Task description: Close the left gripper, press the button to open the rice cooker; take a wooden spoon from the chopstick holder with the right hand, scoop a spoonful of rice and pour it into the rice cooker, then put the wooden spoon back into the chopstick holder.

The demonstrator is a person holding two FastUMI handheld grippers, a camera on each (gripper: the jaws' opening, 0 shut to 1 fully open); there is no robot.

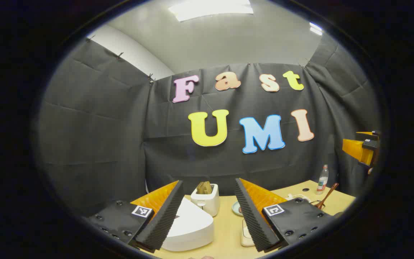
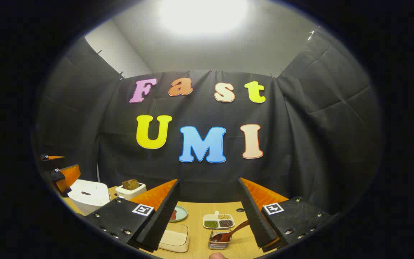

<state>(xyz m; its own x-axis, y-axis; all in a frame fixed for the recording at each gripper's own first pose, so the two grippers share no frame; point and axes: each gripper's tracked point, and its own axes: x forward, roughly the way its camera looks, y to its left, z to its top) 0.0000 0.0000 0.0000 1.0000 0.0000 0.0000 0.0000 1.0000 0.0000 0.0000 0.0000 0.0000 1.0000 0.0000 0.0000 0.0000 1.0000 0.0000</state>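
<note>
Both hand-held grippers are hovering above the tabletop with nothing in them, so it looks like nothing in the task has started yet. Left hand-held gripper has its fingers spread wide, and the white rice cooker sits right below and between them with the lid down. My guess is it's parked there on purpose, since step one is to close those fingers and poke the button with them. I can't make out the button itself from here.

Right hand-held gripper is wide open too and holding nothing. Almost straight under it is the wooden spoon, leaning out of the little wire chopstick holder with the handle angled up to the right, which should make it an easy grab. A clear tub of rice sits just left of the holder, so the scoop is a short hop.

Other stuff: a toaster with bread behind the cooker, a divided dish of beans, a small plate, and a water bottle at the back.
</note>
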